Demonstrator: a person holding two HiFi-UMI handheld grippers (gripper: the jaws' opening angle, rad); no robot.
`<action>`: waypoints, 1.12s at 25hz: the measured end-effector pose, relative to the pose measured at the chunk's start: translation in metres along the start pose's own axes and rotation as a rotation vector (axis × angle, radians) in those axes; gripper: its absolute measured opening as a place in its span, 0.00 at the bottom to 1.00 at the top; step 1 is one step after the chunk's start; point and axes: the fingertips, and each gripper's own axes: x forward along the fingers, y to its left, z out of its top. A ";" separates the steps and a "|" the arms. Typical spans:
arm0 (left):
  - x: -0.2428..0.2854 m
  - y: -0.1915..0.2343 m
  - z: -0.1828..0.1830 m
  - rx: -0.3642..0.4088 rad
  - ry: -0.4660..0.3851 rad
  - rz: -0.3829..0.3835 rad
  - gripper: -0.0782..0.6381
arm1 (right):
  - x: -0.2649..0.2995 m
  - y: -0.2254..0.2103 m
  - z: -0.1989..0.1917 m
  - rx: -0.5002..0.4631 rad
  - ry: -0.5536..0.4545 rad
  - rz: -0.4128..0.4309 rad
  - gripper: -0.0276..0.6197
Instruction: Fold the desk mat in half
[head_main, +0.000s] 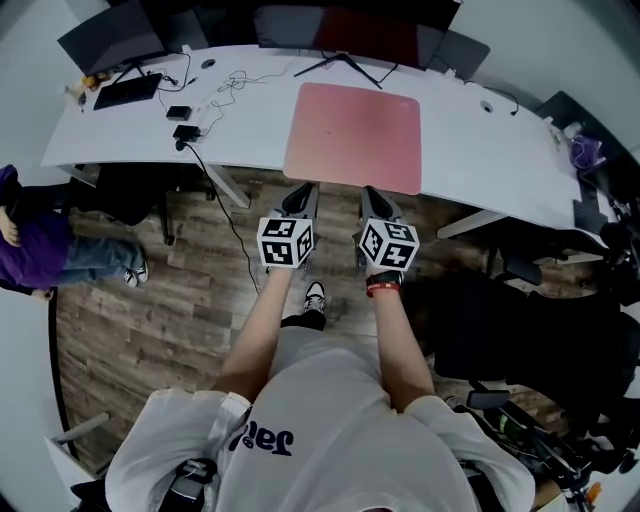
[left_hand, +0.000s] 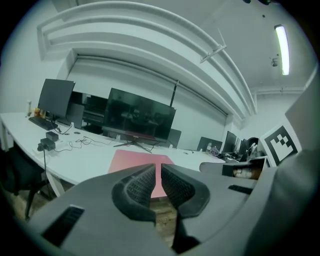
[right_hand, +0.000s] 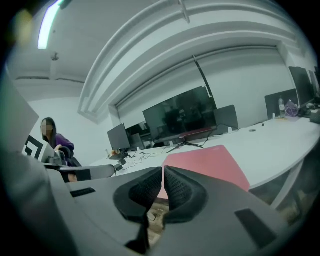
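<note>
A pink desk mat (head_main: 353, 137) lies flat and unfolded on the white desk (head_main: 480, 150), its near edge at the desk's front edge. Both grippers hang in the air over the floor, just short of that edge and apart from the mat. My left gripper (head_main: 300, 196) points at the mat's near left part, my right gripper (head_main: 378, 198) at its near right part. In the left gripper view the gripper (left_hand: 158, 167) is shut on nothing, with the mat (left_hand: 132, 161) beyond it. The right gripper (right_hand: 163, 170) is likewise shut and empty, with the mat (right_hand: 210, 160) ahead.
A monitor on a stand (head_main: 350, 30) sits behind the mat. A keyboard (head_main: 127, 90), a power adapter (head_main: 186, 131) and loose cables lie on the desk's left part. A seated person in purple (head_main: 40, 240) is at the far left. A black chair (head_main: 520, 330) stands at my right.
</note>
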 end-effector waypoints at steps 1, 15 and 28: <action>0.006 0.004 -0.005 -0.014 0.013 -0.004 0.16 | 0.007 -0.003 -0.005 0.013 0.008 -0.003 0.06; 0.076 0.058 -0.088 -0.281 0.210 -0.067 0.31 | 0.080 -0.038 -0.077 0.332 0.091 -0.042 0.24; 0.146 0.069 -0.136 -0.642 0.289 -0.049 0.45 | 0.117 -0.117 -0.124 0.801 0.078 -0.119 0.28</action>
